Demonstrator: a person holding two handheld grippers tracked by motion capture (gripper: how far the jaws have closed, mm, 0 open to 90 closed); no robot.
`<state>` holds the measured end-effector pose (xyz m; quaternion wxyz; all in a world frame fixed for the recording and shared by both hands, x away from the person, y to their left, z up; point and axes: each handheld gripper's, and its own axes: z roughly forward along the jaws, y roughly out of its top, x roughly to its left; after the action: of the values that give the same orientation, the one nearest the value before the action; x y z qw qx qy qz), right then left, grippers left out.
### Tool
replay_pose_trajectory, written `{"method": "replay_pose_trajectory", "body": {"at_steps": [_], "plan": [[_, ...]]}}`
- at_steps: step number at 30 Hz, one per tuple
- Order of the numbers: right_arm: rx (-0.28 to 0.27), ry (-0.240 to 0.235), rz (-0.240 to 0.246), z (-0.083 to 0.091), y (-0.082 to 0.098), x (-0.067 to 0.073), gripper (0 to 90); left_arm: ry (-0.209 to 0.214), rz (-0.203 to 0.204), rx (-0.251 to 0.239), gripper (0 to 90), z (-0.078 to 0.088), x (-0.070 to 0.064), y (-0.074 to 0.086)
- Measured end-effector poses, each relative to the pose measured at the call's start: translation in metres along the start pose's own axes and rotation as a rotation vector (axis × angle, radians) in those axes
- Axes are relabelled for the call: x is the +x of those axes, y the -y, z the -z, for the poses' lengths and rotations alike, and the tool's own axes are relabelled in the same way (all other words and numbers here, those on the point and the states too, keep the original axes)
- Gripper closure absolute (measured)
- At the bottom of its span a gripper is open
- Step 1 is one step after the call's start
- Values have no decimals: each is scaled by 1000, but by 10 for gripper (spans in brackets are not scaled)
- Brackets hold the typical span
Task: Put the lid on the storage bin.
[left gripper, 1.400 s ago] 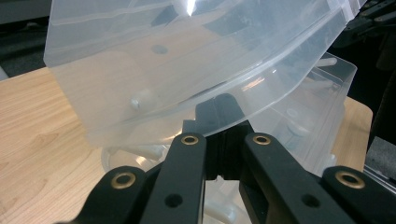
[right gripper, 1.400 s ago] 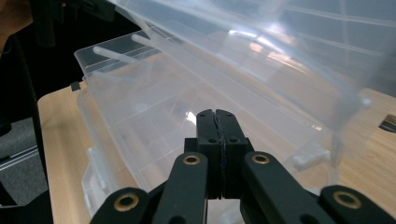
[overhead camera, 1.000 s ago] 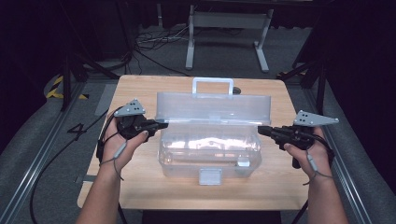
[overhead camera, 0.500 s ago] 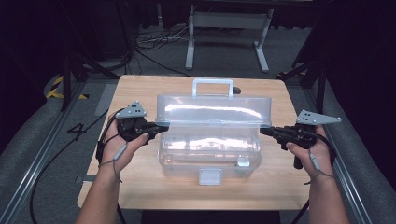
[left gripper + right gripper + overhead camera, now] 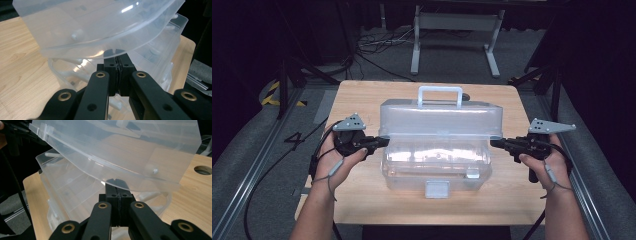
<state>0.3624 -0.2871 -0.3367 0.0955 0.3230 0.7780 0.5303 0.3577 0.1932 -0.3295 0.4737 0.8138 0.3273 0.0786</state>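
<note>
A clear plastic toolbox stands in the middle of the wooden table (image 5: pixel 362 100). Its base (image 5: pixel 434 165) has a front latch (image 5: pixel 437 189). Its lid (image 5: pixel 439 117), which carries a handle (image 5: pixel 440 95), is tilted up off the base. My left gripper (image 5: pixel 384 141) is shut with nothing between its jaws, and its tip sits under the lid's left end. From the other side my right gripper (image 5: pixel 493 143), also shut and with nothing in it, reaches under the lid's right end. In the gripper views the tips of the left gripper (image 5: pixel 117 53) and the right gripper (image 5: pixel 116 182) touch the lid's lower rim.
A round hole (image 5: pixel 203 170) is cut in the tabletop near the box. Beyond the table's far edge stands a metal frame (image 5: pixel 457 22), with cables on the floor (image 5: pixel 372 47). Rails run along both sides of the table.
The left hand has shifted very slightly. The lid and the right gripper stay as they were.
</note>
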Motion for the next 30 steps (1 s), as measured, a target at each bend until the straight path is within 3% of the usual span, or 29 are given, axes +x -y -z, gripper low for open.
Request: {"method": "replay_pose_trajectory", "body": {"at_steps": [13,30], "plan": [[88,-21,-34,7,1,2,900,17,-16,75,887,3,-1,2],[188,-19,-16,5,5,3,900,43,-23,168,884,2,-4,5]]}}
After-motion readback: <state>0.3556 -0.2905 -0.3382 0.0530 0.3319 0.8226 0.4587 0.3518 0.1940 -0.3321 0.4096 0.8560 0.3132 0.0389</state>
